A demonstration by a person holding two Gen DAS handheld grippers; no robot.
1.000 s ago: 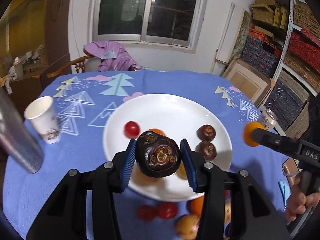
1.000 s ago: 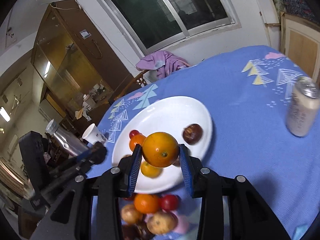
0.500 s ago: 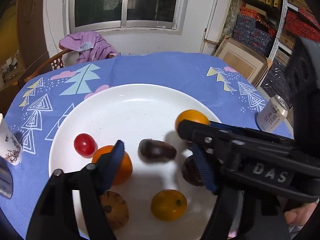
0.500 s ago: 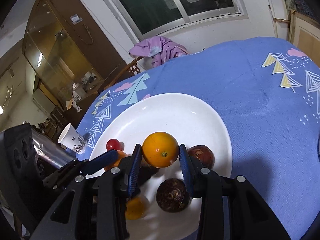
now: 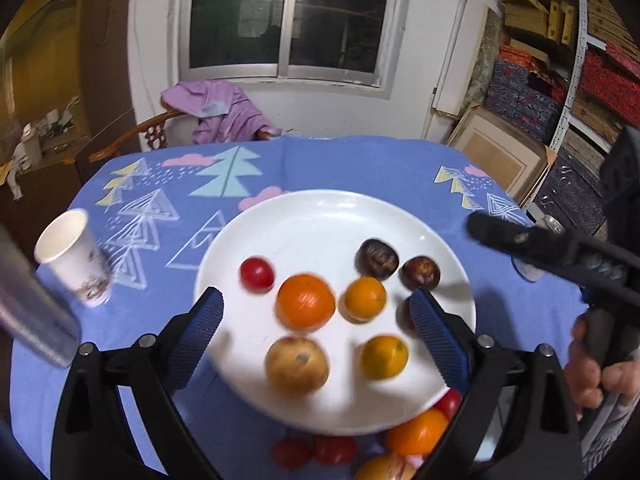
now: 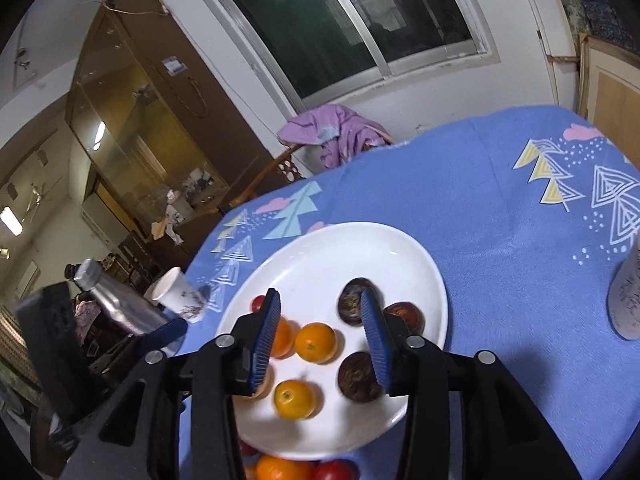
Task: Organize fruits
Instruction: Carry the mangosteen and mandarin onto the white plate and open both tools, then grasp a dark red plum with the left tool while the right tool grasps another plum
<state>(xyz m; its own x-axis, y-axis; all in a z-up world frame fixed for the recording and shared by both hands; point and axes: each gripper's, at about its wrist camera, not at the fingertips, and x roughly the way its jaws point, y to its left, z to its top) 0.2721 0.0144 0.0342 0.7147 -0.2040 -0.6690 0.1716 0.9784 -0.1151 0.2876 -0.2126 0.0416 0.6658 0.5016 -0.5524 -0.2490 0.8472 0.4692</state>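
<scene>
A white plate on the blue tablecloth holds several fruits: a red tomato, a large orange, a small orange, three dark round fruits, a yellowish fruit and another orange. My left gripper hangs over the plate's near half, its jaws opening wide with nothing between the pads. My right gripper is also opening. The small orange lies on the plate below its gap, and the pads do not touch it.
Loose tomatoes and an orange lie on the cloth before the plate's near rim. A paper cup and a steel bottle stand at the left. A drink can stands at the right.
The left gripper let the dark fruit go onto the plate, opened wide and pulled back. The right gripper carried its orange over the plate and released it there, jaws parting.
</scene>
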